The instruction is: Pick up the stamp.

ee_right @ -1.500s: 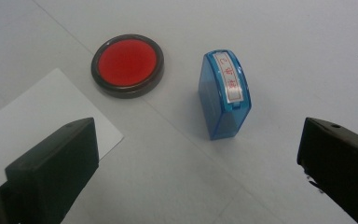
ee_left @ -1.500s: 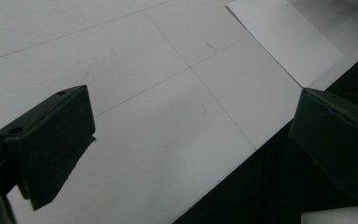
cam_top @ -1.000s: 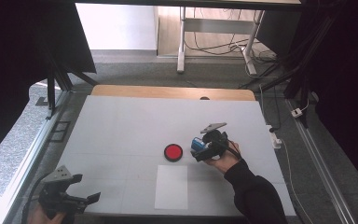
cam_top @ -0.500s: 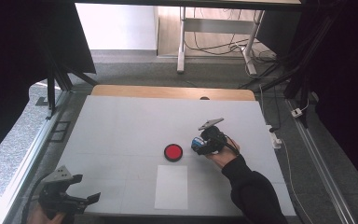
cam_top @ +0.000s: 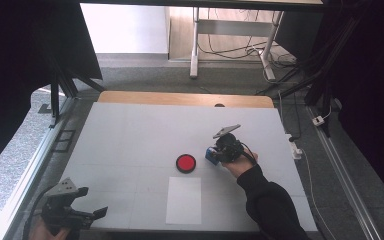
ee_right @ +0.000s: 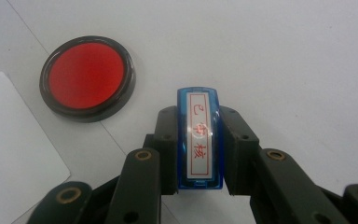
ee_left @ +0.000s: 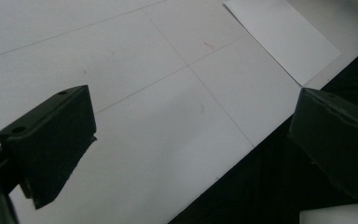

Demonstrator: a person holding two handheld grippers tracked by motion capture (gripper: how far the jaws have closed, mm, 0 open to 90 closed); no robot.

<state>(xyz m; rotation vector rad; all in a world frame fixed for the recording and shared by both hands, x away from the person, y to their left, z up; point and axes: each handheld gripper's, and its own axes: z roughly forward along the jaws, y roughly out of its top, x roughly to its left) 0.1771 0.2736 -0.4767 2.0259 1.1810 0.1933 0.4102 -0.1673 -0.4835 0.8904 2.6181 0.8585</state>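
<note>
The right tongs (ee_right: 199, 149) were clamped on a blue stamp (ee_right: 199, 140), its clear top face carrying red characters inside a red frame, with one black jaw pressed against each long side. In the high view the right tongs (cam_top: 219, 152) sat right of the table's (cam_top: 130, 130) middle, the person's dark sleeve (cam_top: 270, 205) running in from the bottom edge. Just to the left of the stamp (cam_top: 210, 154) lay a round red ink pad (cam_top: 186, 163) in a black rim, near it but apart. A white sheet of paper (cam_top: 184, 199) lay flat on the table just below the pad, toward the person. The left tongs (cam_top: 87, 216) hung at the table's near left corner, holding nothing; in the left gripper view the jaws stood wide apart over the bare table (ee_left: 144, 116), with the paper's (ee_left: 284, 39) corner beyond.
</note>
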